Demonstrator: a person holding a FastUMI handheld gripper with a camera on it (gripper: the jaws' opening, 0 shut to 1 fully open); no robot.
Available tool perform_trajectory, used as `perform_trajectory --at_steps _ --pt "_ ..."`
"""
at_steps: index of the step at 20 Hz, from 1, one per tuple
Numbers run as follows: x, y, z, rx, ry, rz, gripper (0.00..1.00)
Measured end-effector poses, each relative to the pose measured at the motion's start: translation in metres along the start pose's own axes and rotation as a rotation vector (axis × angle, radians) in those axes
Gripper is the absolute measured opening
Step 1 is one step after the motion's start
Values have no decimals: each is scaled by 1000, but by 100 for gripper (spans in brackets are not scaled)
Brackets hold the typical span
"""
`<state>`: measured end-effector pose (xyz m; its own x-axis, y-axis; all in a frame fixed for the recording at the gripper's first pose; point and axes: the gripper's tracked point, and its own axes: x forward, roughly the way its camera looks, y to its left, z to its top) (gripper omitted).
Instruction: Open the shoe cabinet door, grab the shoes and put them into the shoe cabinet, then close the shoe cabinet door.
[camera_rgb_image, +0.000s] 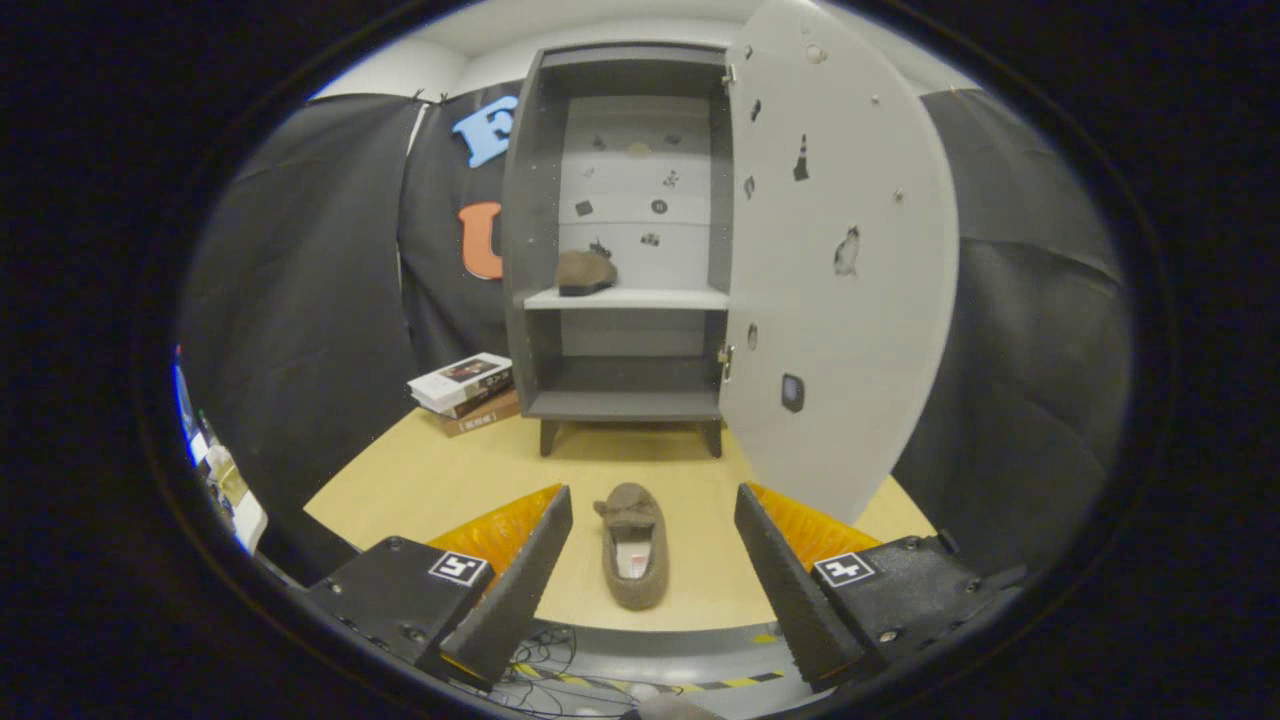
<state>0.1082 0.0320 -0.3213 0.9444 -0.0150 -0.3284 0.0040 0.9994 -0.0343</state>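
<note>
Fingers (652, 530) spread wide, level, aimed at shoe cabinet (620, 250); brown slipper (634, 545) on worktop (450, 480) between them, untouched. Second slipper (585, 272) on middle shelf; door (840, 250) open.

A stack of books (466, 393) lies on the pale wooden counter (440, 480) near its far left edge, close against the black cloth wall (300, 300). The top book has a white cover with a dark picture panel; the lowest one is brown and juts out a little toward the front. Below the counter's near edge, a grey floor (640, 650) carries a strip of yellow-and-black tape (700, 684) and a tangle of thin dark cables (540, 650). Off the counter's left corner stand some small, blurred objects (215, 470), too unclear to name.
</note>
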Motion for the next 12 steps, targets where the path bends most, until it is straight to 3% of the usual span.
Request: perform_trajectory --at_steps 8,12 --pt "119 52 -91 82 210 107 100" --pt "162 48 -127 88 296 93 100"
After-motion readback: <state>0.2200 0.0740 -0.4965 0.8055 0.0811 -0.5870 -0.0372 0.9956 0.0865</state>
